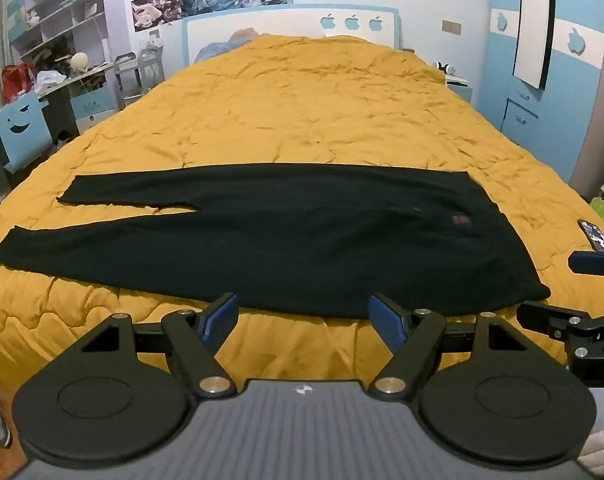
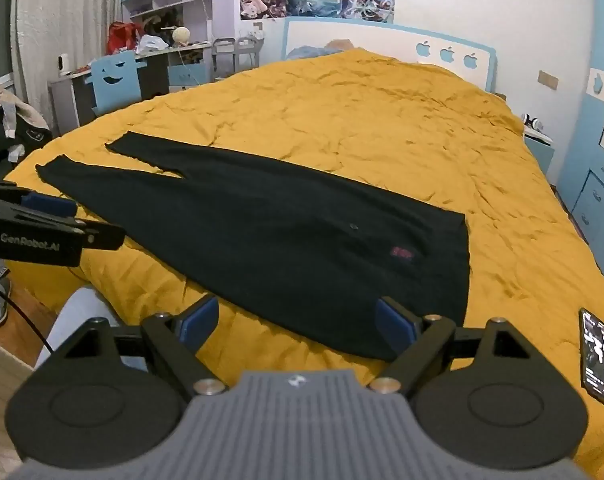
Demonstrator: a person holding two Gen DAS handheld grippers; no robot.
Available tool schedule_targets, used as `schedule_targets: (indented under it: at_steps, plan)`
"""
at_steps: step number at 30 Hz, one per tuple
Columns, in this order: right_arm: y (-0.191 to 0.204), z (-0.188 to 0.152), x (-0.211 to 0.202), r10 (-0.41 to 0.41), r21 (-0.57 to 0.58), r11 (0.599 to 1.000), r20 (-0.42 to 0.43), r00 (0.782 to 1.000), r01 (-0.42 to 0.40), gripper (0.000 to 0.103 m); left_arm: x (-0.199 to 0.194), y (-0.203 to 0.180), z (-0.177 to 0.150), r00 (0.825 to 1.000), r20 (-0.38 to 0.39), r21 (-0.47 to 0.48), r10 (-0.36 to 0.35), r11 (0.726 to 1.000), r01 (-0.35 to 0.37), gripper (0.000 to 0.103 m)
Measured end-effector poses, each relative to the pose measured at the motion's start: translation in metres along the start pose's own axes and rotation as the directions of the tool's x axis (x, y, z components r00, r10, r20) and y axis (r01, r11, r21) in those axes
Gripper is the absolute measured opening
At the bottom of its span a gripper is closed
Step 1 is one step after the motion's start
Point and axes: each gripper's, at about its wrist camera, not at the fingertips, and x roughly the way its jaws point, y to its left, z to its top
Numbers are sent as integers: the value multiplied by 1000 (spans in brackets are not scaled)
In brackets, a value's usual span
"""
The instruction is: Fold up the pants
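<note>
The black pants (image 1: 262,236) lie spread flat across the near end of the bed (image 1: 321,112), legs reaching left, waistband right, a small red patch near the waist. Soft, limp knit by the look of it: light, and it will sag and drag on the yellow quilt, so pinching hem and waistband edges looks the safest hold. The left gripper (image 1: 303,318) hovers just short of the near leg edge, jaws spread wide, holding nothing. The right gripper (image 2: 298,322) hangs over the waist corner, equally released. A phone (image 2: 595,354) lies beside, off to the right.
</note>
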Motion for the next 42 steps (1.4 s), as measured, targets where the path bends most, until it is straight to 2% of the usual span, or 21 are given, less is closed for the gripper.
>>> schedule_targets:
  at_steps: [7, 42]
  plan:
    - [5, -2, -7, -44, -8, 999, -5, 999, 44, 82, 1, -5, -2, 1000, -6, 2, 19, 1000, -19, 87]
    - [11, -5, -18, -81, 32, 996, 2, 997, 81, 82, -9, -3, -6, 999, 15, -6, 36, 999, -36, 87]
